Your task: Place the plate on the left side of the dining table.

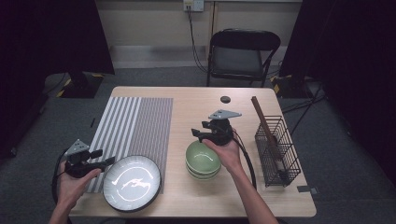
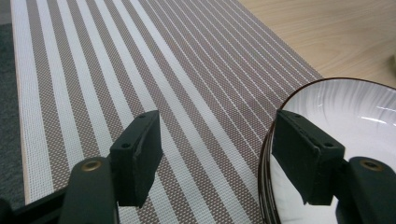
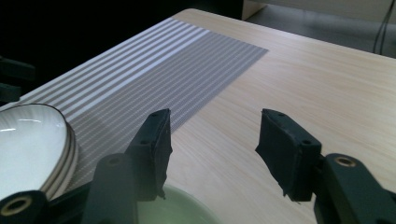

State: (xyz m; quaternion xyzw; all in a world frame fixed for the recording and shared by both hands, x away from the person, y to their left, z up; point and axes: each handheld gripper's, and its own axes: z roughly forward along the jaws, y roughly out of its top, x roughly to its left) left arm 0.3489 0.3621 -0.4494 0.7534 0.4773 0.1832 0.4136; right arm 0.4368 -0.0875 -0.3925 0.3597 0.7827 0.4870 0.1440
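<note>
A stack of white plates with dark rims (image 1: 131,183) lies at the table's near edge, partly on a striped placemat (image 1: 133,135). My left gripper (image 1: 108,161) is open at the stack's left side. In the left gripper view (image 2: 217,140) one jaw hangs over the placemat (image 2: 140,70) and the other over the plate (image 2: 355,112), with the rim between them and untouched. To the right sit stacked green bowls (image 1: 202,159). My right gripper (image 1: 195,134) hovers open just above their far rim, pointing left. Nothing is between its jaws (image 3: 212,140), and the bowl's edge (image 3: 173,210) shows below them.
A black wire basket (image 1: 276,151) with a long wooden-handled utensil (image 1: 264,121) stands at the table's right side. A small dark round thing (image 1: 225,99) lies near the far edge. A folding chair (image 1: 243,51) stands beyond the table. Bare wood (image 3: 299,79) lies between mat and basket.
</note>
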